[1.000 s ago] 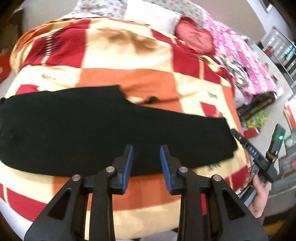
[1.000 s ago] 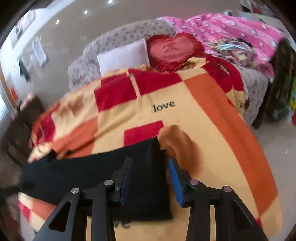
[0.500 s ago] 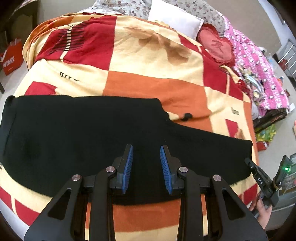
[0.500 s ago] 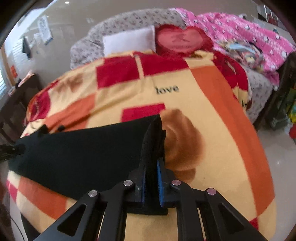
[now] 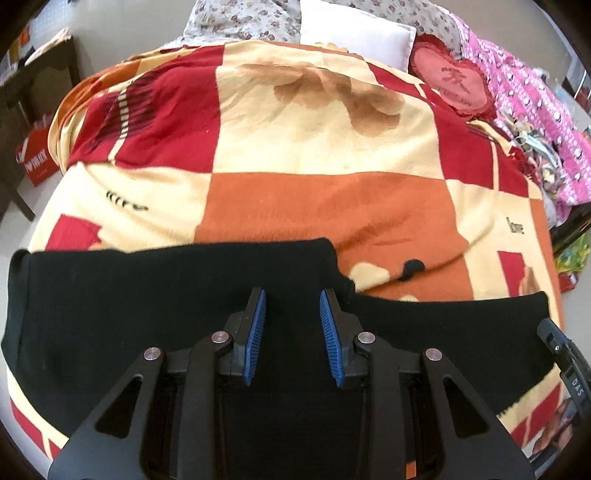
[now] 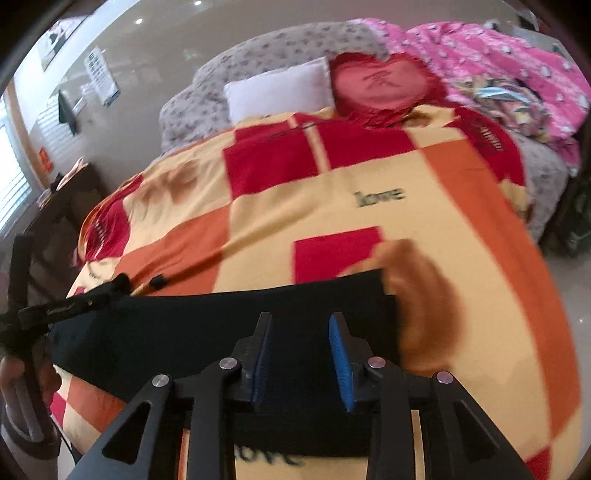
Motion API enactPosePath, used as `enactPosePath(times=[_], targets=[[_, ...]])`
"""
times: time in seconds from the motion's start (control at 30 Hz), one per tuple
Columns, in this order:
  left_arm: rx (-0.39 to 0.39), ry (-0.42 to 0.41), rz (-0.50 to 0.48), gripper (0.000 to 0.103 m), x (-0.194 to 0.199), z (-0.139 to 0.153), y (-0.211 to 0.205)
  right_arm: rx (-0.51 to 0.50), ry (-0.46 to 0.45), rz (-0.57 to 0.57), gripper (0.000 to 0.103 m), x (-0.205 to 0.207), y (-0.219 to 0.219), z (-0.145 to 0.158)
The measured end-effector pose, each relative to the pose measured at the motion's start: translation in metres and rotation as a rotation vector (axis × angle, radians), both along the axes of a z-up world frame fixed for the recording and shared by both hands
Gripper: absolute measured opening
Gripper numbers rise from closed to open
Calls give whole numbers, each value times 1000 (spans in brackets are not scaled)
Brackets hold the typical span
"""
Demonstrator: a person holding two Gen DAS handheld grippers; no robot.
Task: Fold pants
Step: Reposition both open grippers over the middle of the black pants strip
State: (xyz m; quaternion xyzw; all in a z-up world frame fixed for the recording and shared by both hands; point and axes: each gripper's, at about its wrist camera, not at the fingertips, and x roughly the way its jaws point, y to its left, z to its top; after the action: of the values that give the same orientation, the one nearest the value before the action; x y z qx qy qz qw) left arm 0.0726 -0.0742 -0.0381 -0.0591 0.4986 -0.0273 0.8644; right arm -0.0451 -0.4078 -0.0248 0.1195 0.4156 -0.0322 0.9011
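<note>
Left wrist view: black pants (image 5: 147, 306) spread flat across the near part of a checked blanket (image 5: 314, 147) of red, orange and cream squares, laid sideways with the broad part to the left and the narrower leg end running off to the right. Left gripper (image 5: 291, 317) poised over the middle of the pants near their far edge, blue-padded jaws parted, nothing between them but the dark cloth below — whether touching the cloth, cannot tell. A small black loop or tab (image 5: 410, 268) lying on the blanket just beyond the pants' far edge. At the right border, the dark body of the other tool, only partly in frame. Farther back, a white pillow (image 5: 354, 33), a red heart cushion (image 5: 448, 83) and a pink patterned quilt (image 5: 535, 122).

Right wrist view, somewhat blurred: right gripper (image 6: 302, 350) over the leg end of the pants (image 6: 203, 325), blue pads spread apart and holding nothing, the cloth lying flat beneath. Hem edge of the pants just right of the fingers, next to a brown patch in the blanket (image 6: 424, 206). The word "love" printed on the blanket beyond. At the far left, a hand (image 6: 22, 384) gripping the handle of the left tool.
</note>
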Motion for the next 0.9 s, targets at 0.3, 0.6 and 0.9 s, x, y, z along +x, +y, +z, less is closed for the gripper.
enactPosePath(times=[0.3, 0.6, 0.9], targets=[[49, -28, 5, 30, 11, -5, -6, 32, 16, -42, 30, 24, -15, -13], [12, -34, -6, 30, -14, 8, -3, 5, 14, -16, 32, -9, 1, 2], [0, -26, -59, 33, -59, 0, -15, -31, 49, 12, 40, -44, 11, -6]])
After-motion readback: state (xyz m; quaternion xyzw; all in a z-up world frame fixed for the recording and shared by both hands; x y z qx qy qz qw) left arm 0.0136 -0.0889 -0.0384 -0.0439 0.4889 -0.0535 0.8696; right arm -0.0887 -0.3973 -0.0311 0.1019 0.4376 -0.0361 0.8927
